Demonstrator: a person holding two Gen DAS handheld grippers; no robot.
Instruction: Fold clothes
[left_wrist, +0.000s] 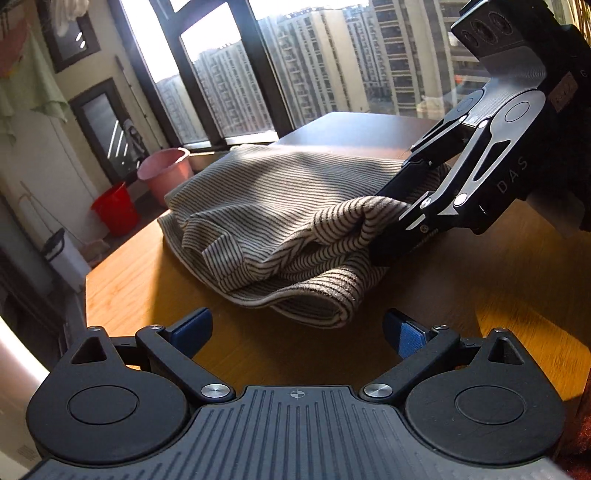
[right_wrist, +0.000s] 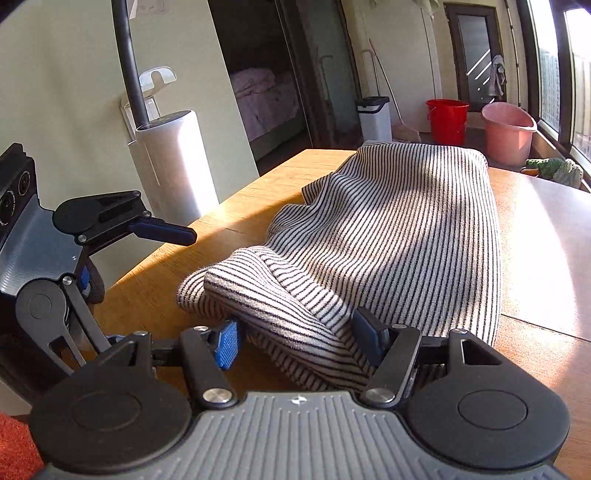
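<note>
We see a sunny wooden desk (left_wrist: 147, 280) by big windows; our left gripper (left_wrist: 297, 334) is spread wide, our right gripper (right_wrist: 295, 341) pinches the striped shirt (right_wrist: 399, 236)

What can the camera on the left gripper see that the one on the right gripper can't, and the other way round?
Only the left wrist view shows the apartment towers through the window, and the right gripper from the side, its jaws around a bunched end of the striped garment.

Only the right wrist view shows the doorway with a bed, the tall white cylinder against the wall, and the left gripper, nothing between its jaws.

Both show the garment on the wooden table, the red bucket and the pink bucket.
</note>
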